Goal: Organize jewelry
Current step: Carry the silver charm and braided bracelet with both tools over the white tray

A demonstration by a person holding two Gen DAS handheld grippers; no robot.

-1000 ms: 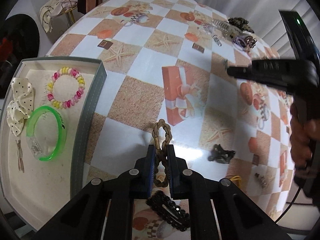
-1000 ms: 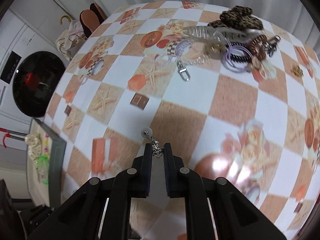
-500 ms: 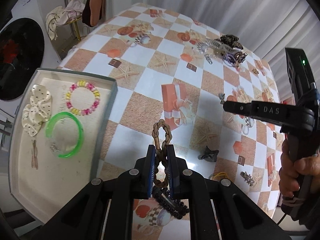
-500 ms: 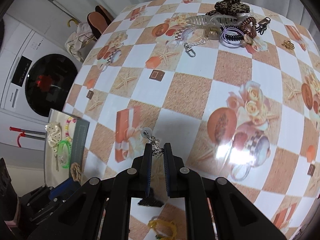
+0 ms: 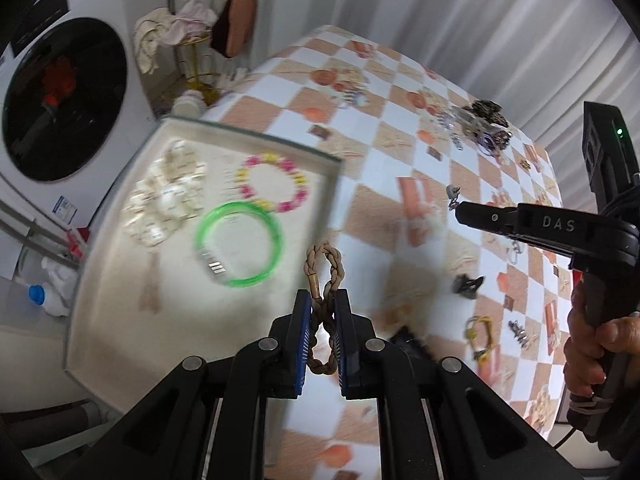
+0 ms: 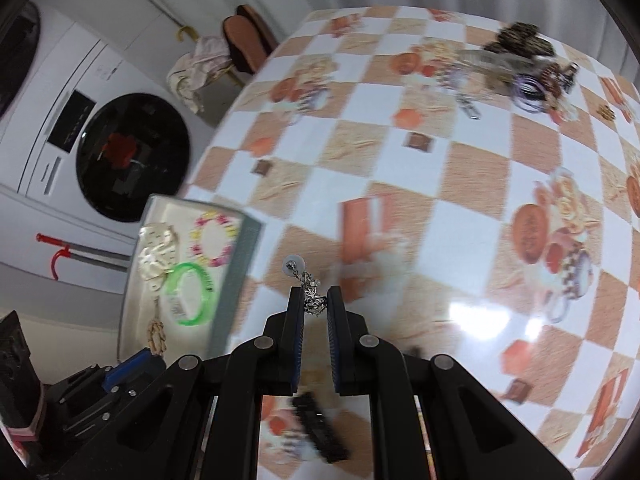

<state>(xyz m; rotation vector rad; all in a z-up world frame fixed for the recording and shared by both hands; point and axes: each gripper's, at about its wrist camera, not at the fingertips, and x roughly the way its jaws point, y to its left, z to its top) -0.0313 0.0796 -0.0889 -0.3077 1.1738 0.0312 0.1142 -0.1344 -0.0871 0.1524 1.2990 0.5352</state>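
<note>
The left gripper (image 5: 323,312) is clamped on a braided cord (image 5: 325,276), its loop pointing forward along the fingers, held above the table near the tray's (image 5: 280,146) right wall. The tray lies ahead and to the left, nearer this arm. The right gripper (image 6: 315,305), farther over the table (image 6: 460,216), pinches an earring (image 6: 306,284) whose disc end hangs forward.

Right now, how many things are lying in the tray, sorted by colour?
Green: 1, the green bangle
Pink and yellow: 1, the beaded bracelet
Cream: 1, the scrunchie
Tan: 1, a small blurred piece
Total: 4 in the tray
</note>
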